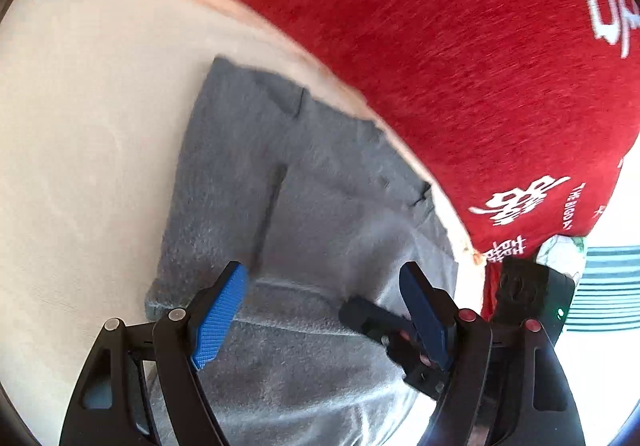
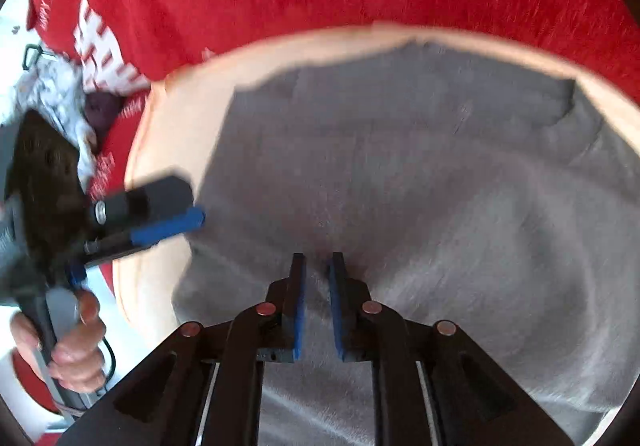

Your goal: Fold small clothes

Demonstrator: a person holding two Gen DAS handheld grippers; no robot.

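Clearly the soft, floppy grey garment is lying on the pale table, the left gripper hovering wide open, the right gripper standing narrowly parted and empty; an edge looks best to pinch.

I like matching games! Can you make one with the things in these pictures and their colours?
Things:
1. cloth garment
2. round table
3. big blanket
4. pads

Colours:
A. red with white writing
B. blue
C. grey
D. cream

Pairs: 1-C, 2-D, 3-A, 4-B
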